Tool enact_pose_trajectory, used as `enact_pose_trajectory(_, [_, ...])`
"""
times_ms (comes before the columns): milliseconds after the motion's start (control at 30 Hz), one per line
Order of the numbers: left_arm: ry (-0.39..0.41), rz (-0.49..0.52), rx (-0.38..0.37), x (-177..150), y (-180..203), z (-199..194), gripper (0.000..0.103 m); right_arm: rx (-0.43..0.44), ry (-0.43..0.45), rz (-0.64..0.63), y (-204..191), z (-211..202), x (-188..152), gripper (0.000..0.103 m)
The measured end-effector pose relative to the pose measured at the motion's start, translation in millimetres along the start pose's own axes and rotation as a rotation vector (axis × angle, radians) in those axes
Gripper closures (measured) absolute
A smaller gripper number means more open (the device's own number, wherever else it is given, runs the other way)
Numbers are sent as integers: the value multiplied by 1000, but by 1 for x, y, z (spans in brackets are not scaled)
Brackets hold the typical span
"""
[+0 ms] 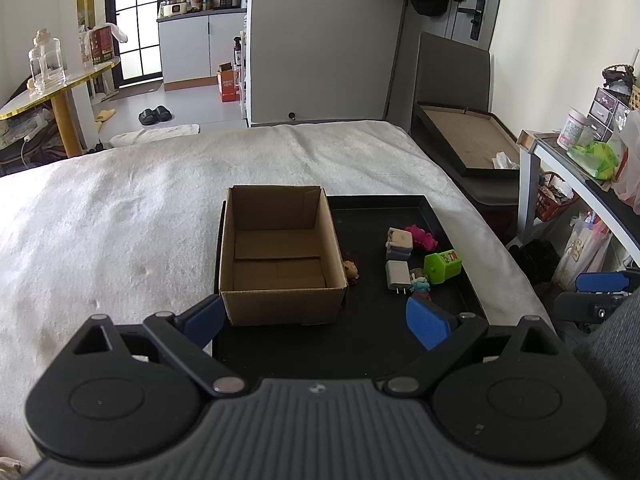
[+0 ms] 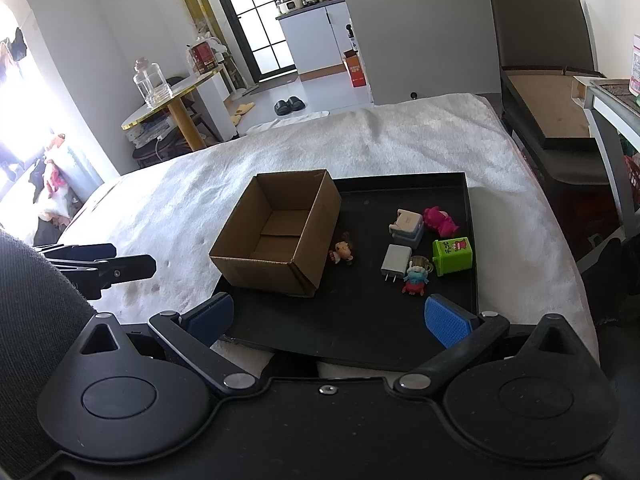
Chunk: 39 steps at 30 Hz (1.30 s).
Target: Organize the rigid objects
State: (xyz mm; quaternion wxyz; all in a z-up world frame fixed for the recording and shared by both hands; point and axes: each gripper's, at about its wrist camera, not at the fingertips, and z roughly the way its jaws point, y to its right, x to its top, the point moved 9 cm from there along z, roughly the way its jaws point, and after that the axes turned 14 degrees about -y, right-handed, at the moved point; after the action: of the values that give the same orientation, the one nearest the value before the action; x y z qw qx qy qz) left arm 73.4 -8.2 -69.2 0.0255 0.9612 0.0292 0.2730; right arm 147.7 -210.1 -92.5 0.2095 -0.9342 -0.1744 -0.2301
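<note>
Across the middle of both frames spreads a bed (image 1: pixel 160 200) under a white fleecy cover, and on it lies a black tray (image 2: pixel 468 200). At the tray's left part stands an open, empty cardboard box (image 1: pixel 280 300). Right of centre lie a green toy bin (image 2: pixel 454 255), a pink toy (image 2: pixel 440 220), two white chargers (image 2: pixel 396 262) and small figurines, one (image 2: pixel 343 252) just beside the box. Low in each frame, the left gripper (image 1: pixel 316 320) and right gripper (image 2: pixel 328 316) have blue pads spread apart, holding nothing.
</note>
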Motion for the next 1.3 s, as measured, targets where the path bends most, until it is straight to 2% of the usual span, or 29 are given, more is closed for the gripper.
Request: enact_pose_trajectory(1300, [16, -6, 12, 1, -5, -3, 6, -8, 6, -3, 1, 1, 0, 0])
